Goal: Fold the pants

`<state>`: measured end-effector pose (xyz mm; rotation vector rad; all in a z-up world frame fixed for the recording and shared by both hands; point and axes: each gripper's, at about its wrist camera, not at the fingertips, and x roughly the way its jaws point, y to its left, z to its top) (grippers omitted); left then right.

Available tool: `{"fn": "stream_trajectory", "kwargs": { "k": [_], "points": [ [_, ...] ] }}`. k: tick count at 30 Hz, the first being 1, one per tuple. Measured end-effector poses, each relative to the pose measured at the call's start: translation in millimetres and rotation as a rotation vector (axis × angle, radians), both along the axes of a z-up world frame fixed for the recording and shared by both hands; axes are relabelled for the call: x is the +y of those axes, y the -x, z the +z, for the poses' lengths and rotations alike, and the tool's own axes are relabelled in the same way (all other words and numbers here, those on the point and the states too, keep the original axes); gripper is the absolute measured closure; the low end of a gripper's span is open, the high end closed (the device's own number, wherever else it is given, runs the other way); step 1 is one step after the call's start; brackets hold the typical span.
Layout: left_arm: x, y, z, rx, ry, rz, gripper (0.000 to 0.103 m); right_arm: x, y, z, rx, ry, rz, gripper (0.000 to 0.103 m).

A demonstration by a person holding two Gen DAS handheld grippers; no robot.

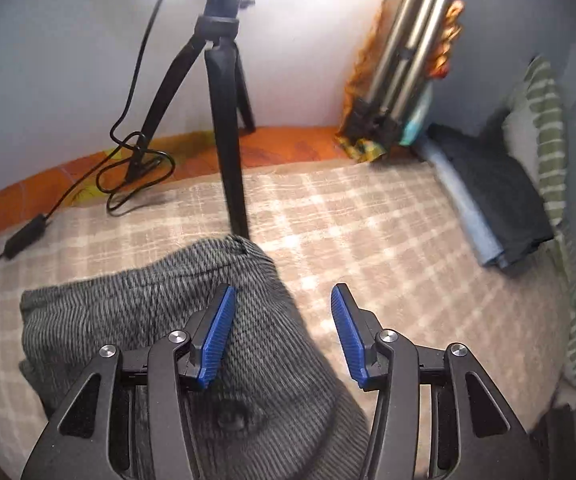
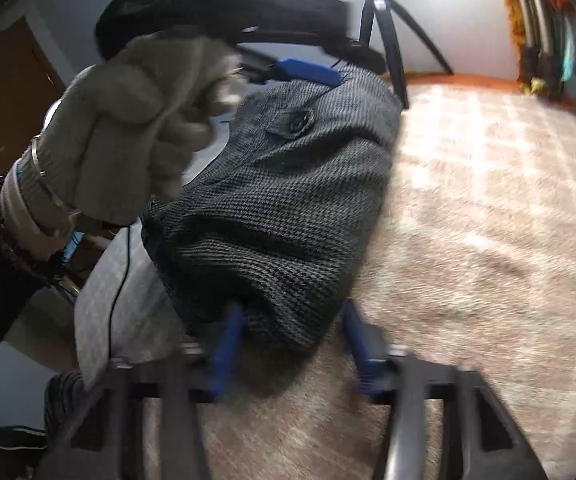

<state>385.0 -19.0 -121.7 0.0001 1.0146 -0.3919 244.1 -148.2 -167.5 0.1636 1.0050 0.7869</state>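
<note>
We see the pants point(image 1: 160, 312), a thick grey fabric with a fine houndstooth weave, lying bunched and folded into a rounded heap on a bed spread with a beige plaid blanket point(image 1: 388, 240) of soft, brushed nap. In the left wrist view the heap fills the 6 to 9 o'clock area. The left gripper point(image 1: 282, 336) hovers over its right edge with jaws spread wide; its ribbed blue pads point(image 1: 218, 336) hold nothing. A round dark button point(image 2: 297, 120) on a small tab shows on the pants in the right wrist view.

The right gripper point(image 2: 292, 344) is blurred; its jaws stand apart on either side of the near fold of the pants, and we cannot tell whether they press the cloth. At 10 o'clock in that view a left hand point(image 2: 128, 132) in a pale knit glove grasps the other tool.

Beyond, at 12 o'clock, a black tripod point(image 1: 224, 120) stands on the bed, with a looped black cable point(image 1: 136, 168) at 10 o'clock and a stack of folded clothes point(image 1: 488, 200) at 2 o'clock.
</note>
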Motion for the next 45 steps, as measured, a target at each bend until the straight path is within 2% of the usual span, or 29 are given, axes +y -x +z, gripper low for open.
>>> {"fn": "stream_trajectory", "kwargs": {
  "k": [3,4,6,9,12,16,17,18,19,20,21,25,28,32,34,38,43,45],
  "points": [
    [0.0,-9.8,-11.4,-0.021,-0.089,0.038,0.079,4.0,4.6,-0.5,-0.012,0.014,-0.002,0.086],
    [0.2,-11.8,-13.4,-0.026,-0.097,0.044,0.081,4.5,6.3,0.3,-0.016,0.014,-0.001,0.087],
    [1.7,-12.7,-17.0,-0.042,-0.097,0.048,0.082,4.8,9.9,2.9,-0.027,0.009,0.004,0.089],
    [-1.9,-10.4,-21.9,-0.089,-0.138,0.034,0.084,6.8,12.7,6.4,-0.037,0.009,0.019,0.09],
    [1.4,-11.5,-21.6,-0.084,-0.12,0.036,0.084,8.7,15.4,8.0,-0.055,0.028,0.035,0.09],
    [13.5,-8.2,-4.2,-0.076,-0.107,0.019,0.084,3.9,14.8,11.3,-0.032,0.017,0.063,0.087],
    [18.8,-5.1,2.0,-0.085,-0.113,0.026,0.08,2.5,15.8,13.2,-0.036,0.012,0.064,0.082],
    [26.4,-0.8,9.8,-0.107,-0.144,0.058,0.063,0.8,16.3,16.5,-0.042,0.004,0.064,0.073],
    [37.1,4.7,19.1,-0.126,-0.146,0.074,0.055,-2.6,17.1,21.0,-0.046,-0.01,0.064,0.07],
    [47.3,9.4,26.9,-0.141,-0.135,0.082,0.047,-5.9,16.9,24.4,-0.054,-0.02,0.056,0.062],
    [60.1,14.5,34.7,-0.149,-0.128,0.099,0.047,-10.2,16.3,27.0,-0.062,-0.03,0.047,0.056],
    [116.7,36.5,51.8,-0.115,-0.051,0.162,0.036,-28.3,5.5,35.0,-0.055,-0.104,-0.01,0.054],
    [153.2,53.6,47.5,-0.037,0.054,0.188,0.032,-36.6,-10.5,31.2,-0.011,-0.139,-0.06,0.035],
    [189.2,66.0,27.0,0.101,0.249,0.234,0.031,-34.5,-22.2,27.1,0.012,-0.157,-0.073,0.033],
    [201.6,70.3,17.7,0.134,0.32,0.269,0.031,-35.5,-29.3,24.0,0.028,-0.16,-0.082,0.032],
    [209.7,72.1,4.6,0.153,0.356,0.304,0.031,-38.5,-43.7,15.8,0.068,-0.179,-0.104,0.032],
    [206.0,69.8,-8.4,0.174,0.382,0.29,0.03,-40.5,-60.3,10.3,0.107,-0.206,-0.107,0.032],
    [202.0,67.9,-12.7,0.18,0.383,0.277,0.03,-38.7,-67.4,8.6,0.118,-0.212,-0.111,0.028]
  ]
}}
